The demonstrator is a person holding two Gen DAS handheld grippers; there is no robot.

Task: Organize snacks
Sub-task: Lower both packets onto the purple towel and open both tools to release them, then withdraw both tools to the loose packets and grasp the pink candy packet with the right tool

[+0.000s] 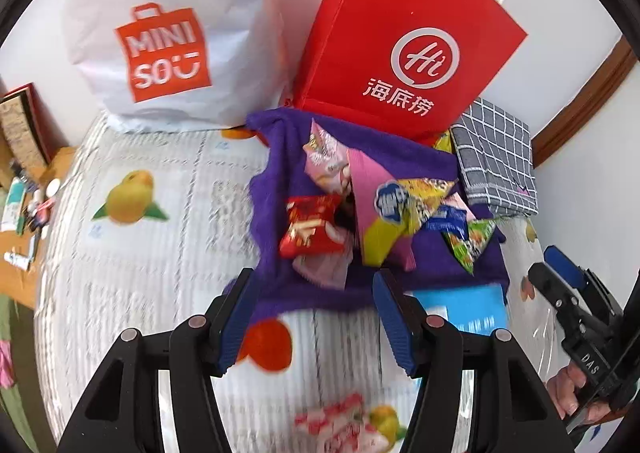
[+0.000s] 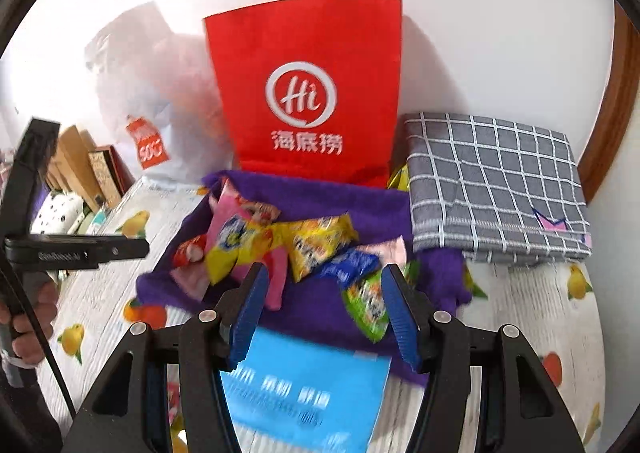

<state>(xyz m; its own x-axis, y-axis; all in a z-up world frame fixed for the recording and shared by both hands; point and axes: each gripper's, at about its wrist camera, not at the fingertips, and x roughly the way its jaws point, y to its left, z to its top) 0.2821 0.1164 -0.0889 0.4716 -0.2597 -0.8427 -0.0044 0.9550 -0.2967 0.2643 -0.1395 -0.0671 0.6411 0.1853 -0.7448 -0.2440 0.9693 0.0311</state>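
Several snack packets lie piled on a purple cloth (image 1: 276,189): a red one (image 1: 310,227), a pink one (image 1: 324,157), a yellow one (image 1: 400,213) and a green one (image 1: 470,243). My left gripper (image 1: 316,317) hangs open above the cloth's near edge, with nothing between its pads. My right gripper (image 2: 324,313) is open too, over the green packet (image 2: 368,305) and a blue box (image 2: 308,393) that lies flat below it. Neither touches a packet. The left view shows the right gripper (image 1: 554,273) off to the right, apart from the blue box (image 1: 466,309).
A red paper bag (image 2: 312,93) stands behind the pile, with a white plastic bag (image 1: 168,45) to its left. A folded grey checked cloth (image 2: 496,189) lies on the right. A pink-white packet (image 1: 344,425) lies near me on the fruit-print cover (image 1: 132,253). Clutter lines the left edge.
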